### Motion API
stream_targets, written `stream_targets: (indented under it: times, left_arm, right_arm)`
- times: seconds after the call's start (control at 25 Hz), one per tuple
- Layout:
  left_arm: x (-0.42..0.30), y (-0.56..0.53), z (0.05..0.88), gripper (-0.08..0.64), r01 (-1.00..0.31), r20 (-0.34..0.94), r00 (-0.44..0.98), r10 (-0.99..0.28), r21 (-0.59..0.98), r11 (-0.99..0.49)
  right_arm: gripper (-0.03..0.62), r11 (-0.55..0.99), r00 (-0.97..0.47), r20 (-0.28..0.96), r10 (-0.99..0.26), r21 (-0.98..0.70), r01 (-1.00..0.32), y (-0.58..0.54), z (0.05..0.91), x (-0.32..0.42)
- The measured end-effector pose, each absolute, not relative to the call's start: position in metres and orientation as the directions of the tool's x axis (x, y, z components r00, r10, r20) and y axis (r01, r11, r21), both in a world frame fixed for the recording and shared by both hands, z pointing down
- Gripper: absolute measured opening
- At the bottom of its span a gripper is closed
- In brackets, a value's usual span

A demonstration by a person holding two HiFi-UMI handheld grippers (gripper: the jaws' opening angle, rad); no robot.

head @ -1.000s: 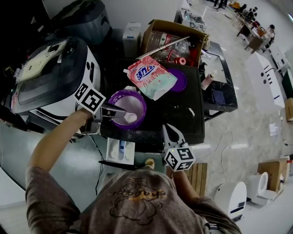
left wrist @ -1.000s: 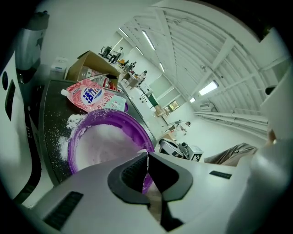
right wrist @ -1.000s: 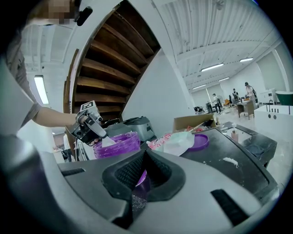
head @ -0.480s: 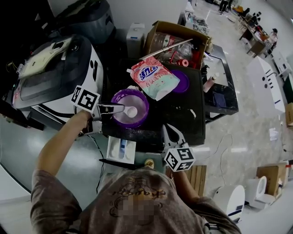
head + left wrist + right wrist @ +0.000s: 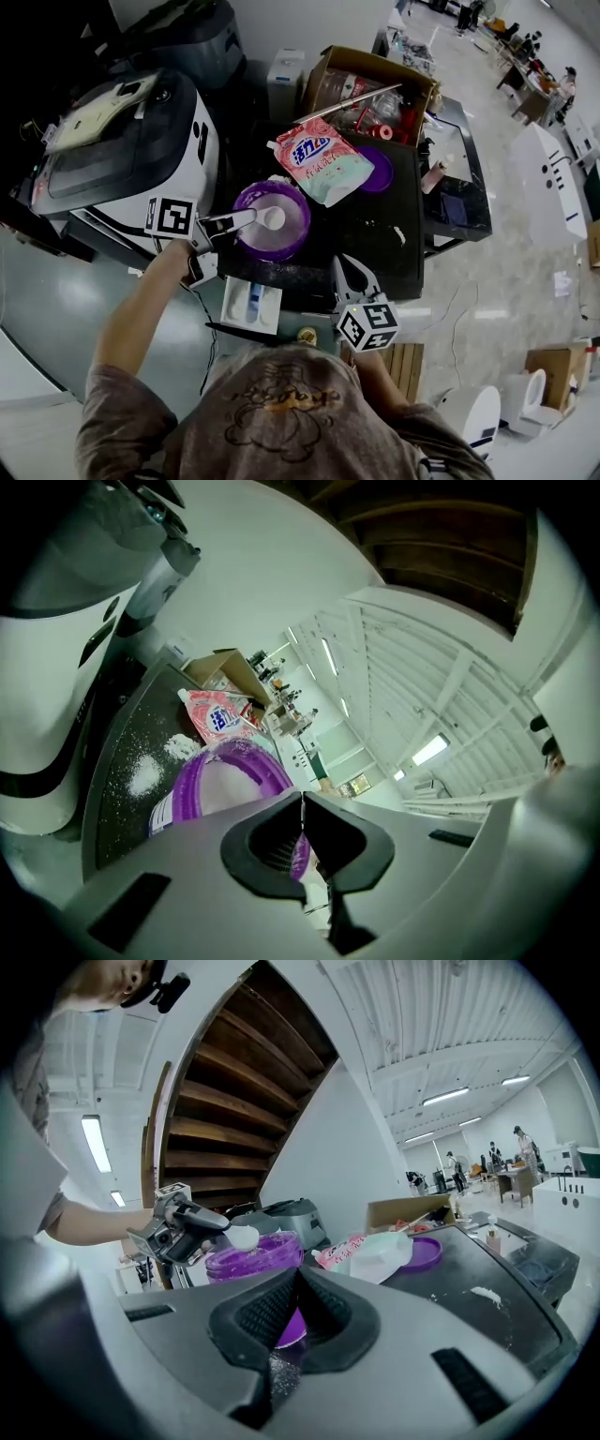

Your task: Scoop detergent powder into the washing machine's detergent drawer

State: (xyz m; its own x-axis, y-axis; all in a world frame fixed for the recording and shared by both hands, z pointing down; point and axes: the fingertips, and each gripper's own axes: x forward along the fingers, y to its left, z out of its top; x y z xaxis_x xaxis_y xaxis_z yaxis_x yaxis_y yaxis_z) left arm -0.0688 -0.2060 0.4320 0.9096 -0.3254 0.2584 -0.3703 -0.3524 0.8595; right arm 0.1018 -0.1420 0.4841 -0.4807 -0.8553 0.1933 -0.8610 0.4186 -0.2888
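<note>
My left gripper (image 5: 232, 222) is shut on the handle of a small white scoop (image 5: 272, 217) heaped with white powder. The scoop hangs just above the open purple detergent tub (image 5: 281, 246), near its left rim. In the right gripper view the loaded scoop (image 5: 242, 1237) sits above the tub (image 5: 253, 1258). The white detergent drawer (image 5: 248, 305) with a blue insert lies below the table's front edge, under the left gripper. My right gripper (image 5: 345, 265) rests at the table's front edge, shut and empty, right of the tub. The washing machine (image 5: 122, 150) stands to the left.
A pink detergent bag (image 5: 323, 159) lies behind the tub beside the purple lid (image 5: 377, 171). A cardboard box (image 5: 370, 84) of clutter stands at the back. Spilled powder (image 5: 398, 234) dots the black table (image 5: 375, 253). A lower shelf (image 5: 455, 202) is at right.
My left gripper has lifted the powder-filled scoop out of the tub and drawn back a little to the left. The right gripper has stayed in place.
</note>
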Motion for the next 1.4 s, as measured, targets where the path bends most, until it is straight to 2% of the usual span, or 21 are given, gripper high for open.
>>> stream_targets:
  times: [0.08,0.32,0.72,0.92,1.4]
  left_arm:
    - [-0.075,-0.208,0.433,0.023,-0.387,0.249,0.895,-0.369,0.846,-0.366]
    - [-0.081,-0.200,0.430,0.023,-0.337,0.182,0.840,-0.511,0.913,-0.229]
    - [-0.089,-0.188,0.440,0.023,-0.326,0.150,0.742,-0.654,0.932,-0.156]
    - [-0.094,-0.183,0.443,0.023,-0.273,0.122,0.655,-0.745,0.959,-0.083]
    - [-0.095,-0.171,0.450,0.023,-0.156,0.034,0.542,-0.840,0.986,-0.060]
  right_arm:
    - [-0.006,0.428,-0.490,0.194,-0.850,-0.288,-0.857,-0.141,0.484,0.099]
    - [-0.006,0.456,-0.517,0.197,-0.833,-0.283,-0.844,-0.137,0.482,0.093]
    - [-0.006,0.490,-0.547,0.187,-0.816,-0.279,-0.826,-0.137,0.475,0.094]
    - [-0.006,0.520,-0.575,0.189,-0.796,-0.275,-0.809,-0.135,0.476,0.096]
    - [-0.006,0.573,-0.623,0.196,-0.757,-0.261,-0.777,-0.131,0.485,0.108]
